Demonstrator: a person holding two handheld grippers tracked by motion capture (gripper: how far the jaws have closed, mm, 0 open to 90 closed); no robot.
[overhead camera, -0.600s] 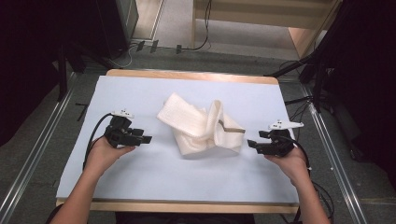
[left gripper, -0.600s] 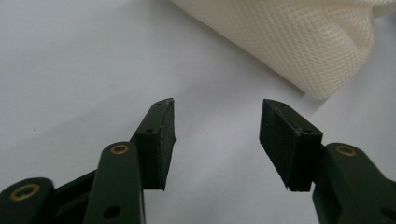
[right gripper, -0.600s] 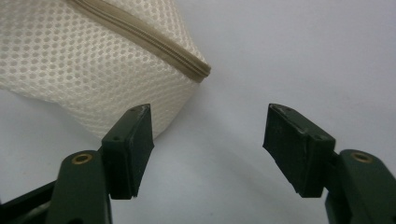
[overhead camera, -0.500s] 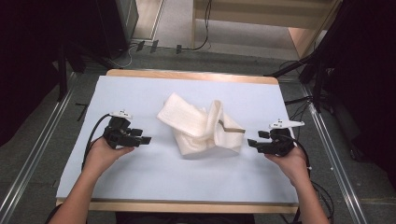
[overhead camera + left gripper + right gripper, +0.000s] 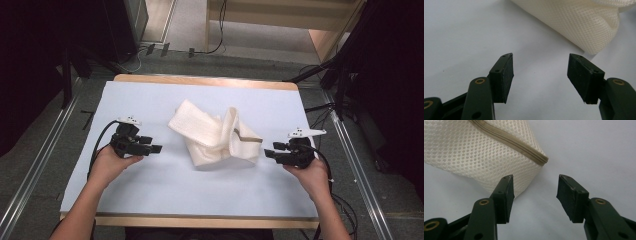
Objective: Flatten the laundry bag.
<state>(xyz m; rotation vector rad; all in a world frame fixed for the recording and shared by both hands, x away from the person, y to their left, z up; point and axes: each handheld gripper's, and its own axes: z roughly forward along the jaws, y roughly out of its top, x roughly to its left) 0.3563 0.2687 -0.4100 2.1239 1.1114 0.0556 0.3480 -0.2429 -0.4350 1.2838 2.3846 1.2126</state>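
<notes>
Little has changed since a moment ago: the cream mesh bag (image 5: 217,135) lies crumpled at the table's (image 5: 150,195) centre, left claw (image 5: 156,148) and right claw (image 5: 267,153) both apart, flanking it.

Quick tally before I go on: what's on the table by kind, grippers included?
Cream mesh bag, crumpled, with zipper: 1
Handheld grippers, jaws open: 2, left gripper and right gripper
Pale blue table cover: 1
Total: 4
</notes>
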